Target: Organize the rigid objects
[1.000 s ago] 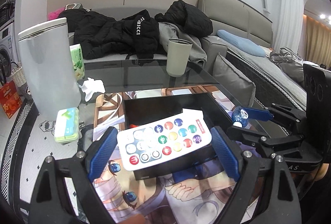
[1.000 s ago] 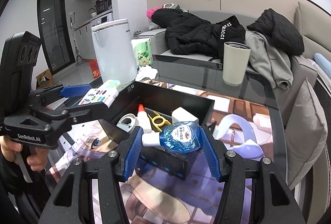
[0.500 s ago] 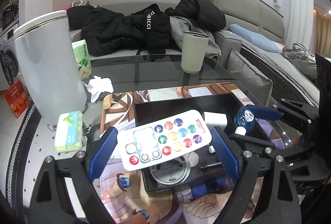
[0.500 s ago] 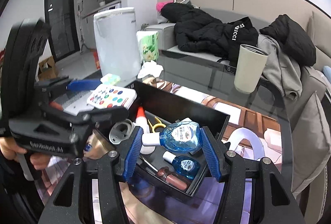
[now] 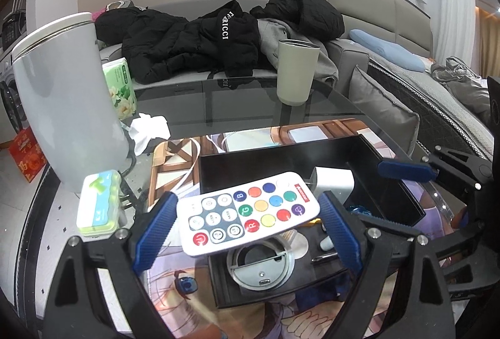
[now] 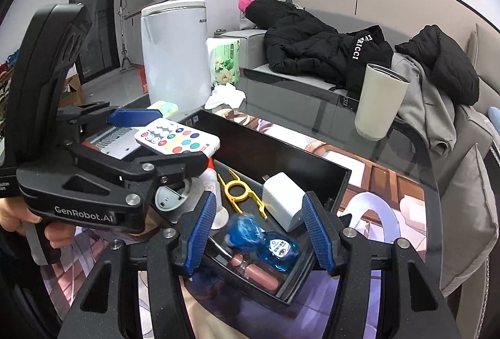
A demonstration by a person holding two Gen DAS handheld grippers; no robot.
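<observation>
My left gripper (image 5: 247,218) is shut on a white remote with coloured buttons (image 5: 248,212) and holds it above the near end of a black open box (image 5: 387,179). The remote also shows in the right wrist view (image 6: 178,140). My right gripper (image 6: 257,228) is open and empty above the box (image 6: 281,148). A blue eye-drop bottle (image 6: 275,245) lies in the box under it, beside a white charger (image 6: 282,201), a yellow tool (image 6: 239,192), a brown tube (image 6: 254,271) and a grey round lid (image 5: 262,267).
The box sits on a printed mat (image 5: 175,157) on a glass table (image 5: 243,107). A tall white bin (image 5: 65,107), a tissue pack (image 5: 120,88), a crumpled tissue (image 5: 148,129) and a small green box (image 5: 100,203) stand left. A beige cup (image 5: 297,76) stands behind. A sofa with black jackets (image 5: 193,45) lies beyond.
My right gripper has opened and let go of the blue bottle, which now lies in the box. My left gripper has moved forward over the box with the remote.
</observation>
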